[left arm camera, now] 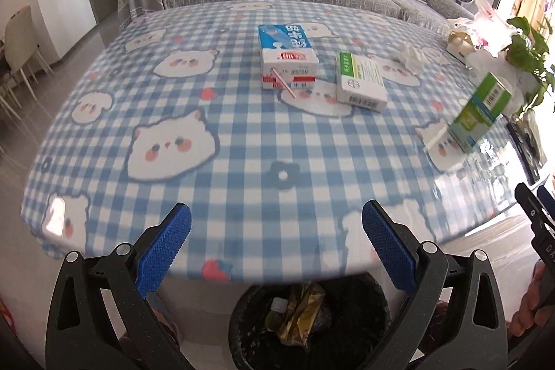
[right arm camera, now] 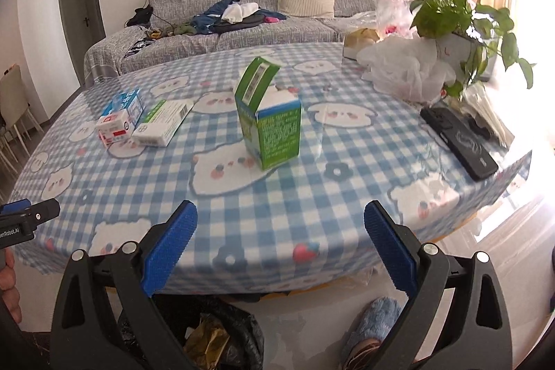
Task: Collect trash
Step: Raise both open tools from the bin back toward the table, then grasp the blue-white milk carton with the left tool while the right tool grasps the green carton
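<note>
Between picks: both grippers hang empty off the near edge of the worktop (right arm camera: 347, 207), trash still out on it.

My left gripper (left arm camera: 276, 245) and right gripper (right arm camera: 280, 240) both have fingers spread wide, nothing between them. I judge the next pick is the green-and-white carton (right arm camera: 269, 117), standing upright with its top flap open, nearest the right gripper; I need to reach forward, straddle it and close. To its left, well apart, a blue-and-white milk carton (left arm camera: 288, 56) lies flat with a pink straw (left arm camera: 282, 82) poking out, and a white-and-green medicine box (left arm camera: 360, 82) lies just beside it. A crumpled tissue (left arm camera: 411, 54) sits farther back. The black-lined trash bin (left arm camera: 239, 328) is under the worktop edge below the grippers; it holds a gold foil wrapper (left arm camera: 298, 311) and some small scraps.
</note>
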Demonstrator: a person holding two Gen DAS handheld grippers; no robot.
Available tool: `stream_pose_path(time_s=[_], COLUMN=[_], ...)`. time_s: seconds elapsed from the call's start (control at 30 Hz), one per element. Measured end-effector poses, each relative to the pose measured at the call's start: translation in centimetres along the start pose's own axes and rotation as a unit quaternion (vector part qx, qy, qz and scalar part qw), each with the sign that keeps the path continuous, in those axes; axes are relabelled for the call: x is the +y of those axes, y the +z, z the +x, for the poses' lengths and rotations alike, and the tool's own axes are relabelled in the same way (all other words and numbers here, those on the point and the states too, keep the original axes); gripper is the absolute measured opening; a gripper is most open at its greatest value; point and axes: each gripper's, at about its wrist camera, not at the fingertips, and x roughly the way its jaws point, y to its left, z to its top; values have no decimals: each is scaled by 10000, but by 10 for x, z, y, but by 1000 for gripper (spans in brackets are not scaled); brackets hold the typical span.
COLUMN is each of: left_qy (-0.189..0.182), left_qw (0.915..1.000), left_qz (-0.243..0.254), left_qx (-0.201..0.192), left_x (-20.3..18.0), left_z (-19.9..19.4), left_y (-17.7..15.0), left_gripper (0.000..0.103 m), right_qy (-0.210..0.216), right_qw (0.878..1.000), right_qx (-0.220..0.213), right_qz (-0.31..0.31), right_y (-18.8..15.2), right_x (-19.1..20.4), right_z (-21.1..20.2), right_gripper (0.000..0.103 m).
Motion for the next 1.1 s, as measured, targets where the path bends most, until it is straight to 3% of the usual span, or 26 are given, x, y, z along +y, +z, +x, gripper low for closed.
stream_pose_path(time_s=[0.4, 0.87, 1.1], left_qy=[245, 273, 287], left_qw=[9997, 9992, 9989], left_qz=[-5, -296, -345], left_qx=[-55, 0, 107], left_x=[-8, -9, -10], left_z=[39, 89, 119], left_y=[60, 127, 145], left_gripper=[97, 97, 96], right_qy=[-91, -95, -226], right_qw=[9997, 9999, 9996], right_qx=[-34, 96, 168], right_qz=[-210, -22, 11], right_y=[41, 59, 63], right_x=[5, 5, 10], right_z=[42, 76, 91], right_gripper=[93, 93, 93])
